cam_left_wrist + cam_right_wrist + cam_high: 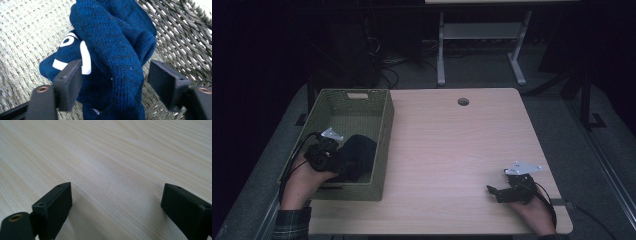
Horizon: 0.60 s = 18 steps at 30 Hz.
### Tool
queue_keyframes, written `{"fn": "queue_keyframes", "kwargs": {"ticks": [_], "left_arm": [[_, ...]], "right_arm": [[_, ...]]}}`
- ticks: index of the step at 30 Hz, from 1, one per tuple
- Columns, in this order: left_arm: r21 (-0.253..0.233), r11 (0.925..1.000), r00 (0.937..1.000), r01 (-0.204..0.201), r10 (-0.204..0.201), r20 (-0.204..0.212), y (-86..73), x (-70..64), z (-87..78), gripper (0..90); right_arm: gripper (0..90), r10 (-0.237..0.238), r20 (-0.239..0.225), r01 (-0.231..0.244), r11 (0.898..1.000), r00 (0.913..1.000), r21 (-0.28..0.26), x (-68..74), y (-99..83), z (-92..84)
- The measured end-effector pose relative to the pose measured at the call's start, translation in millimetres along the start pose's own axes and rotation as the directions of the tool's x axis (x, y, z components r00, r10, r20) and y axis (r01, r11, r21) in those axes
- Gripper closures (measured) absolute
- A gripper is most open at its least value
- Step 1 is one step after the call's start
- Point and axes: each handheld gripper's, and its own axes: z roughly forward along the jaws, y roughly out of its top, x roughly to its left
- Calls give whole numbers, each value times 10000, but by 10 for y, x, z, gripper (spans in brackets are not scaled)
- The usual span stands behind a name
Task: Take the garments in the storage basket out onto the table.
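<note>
A dark blue knitted garment [112, 37] with white markings lies bunched in a green woven basket [384, 130] at the table's left. In the high view the garment [359, 155] sits in the basket's near half. My left gripper [115, 72] reaches into the basket, its jaws on either side of a fold of the knit. One jaw touches the fabric while a gap shows at the other, so the gripper is open. My right gripper [493, 192] rests low over the bare table [452, 145] near the front right. Its jaws are wide open, nothing between them [116, 195].
The basket's woven wall [180, 32] rises close behind the garment. A round cable hole [463, 101] sits near the table's far edge. Beyond the table stand the white legs of another desk [441, 60] and dark cables on the floor.
</note>
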Motion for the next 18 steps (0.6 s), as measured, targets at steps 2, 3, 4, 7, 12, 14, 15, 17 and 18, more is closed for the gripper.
{"fn": "queue_keyframes", "kwargs": {"ticks": [2,3,4,7,12,14,15,17,18], "left_arm": [[61,9999,9999,-93,93,-41,4,-3,5,331],[87,9999,9999,-120,121,-70,6,-2,7,351],[99,9999,9999,-111,112,-80,6,-2,7,384],[133,9996,9997,-233,232,60,9,6,-2,485],[271,9994,9992,-207,197,357,19,6,9,651],[460,9986,9983,-267,242,537,21,8,16,704],[483,9983,9978,-335,307,582,22,9,16,723],[456,9986,9978,-284,256,617,17,19,9,749],[497,9980,9975,-383,352,618,18,36,-2,759]], "right_arm": [[95,-1,-2,1,10000,10000,1,0,0,0],[95,-1,-4,1,10000,10000,3,0,0,0],[95,-1,-2,1,10000,10000,-1,0,0,0],[95,1,-4,-1,10000,10000,4,0,0,0],[95,3,-2,-3,10000,10000,-3,0,0,0],[95,-1,-1,1,10000,10000,0,0,0,0],[95,-1,-2,1,10000,10000,2,0,0,0],[95,0,-3,0,10000,10000,2,0,0,0],[95,-1,-1,1,10000,10000,-1,0,0,0]]}}
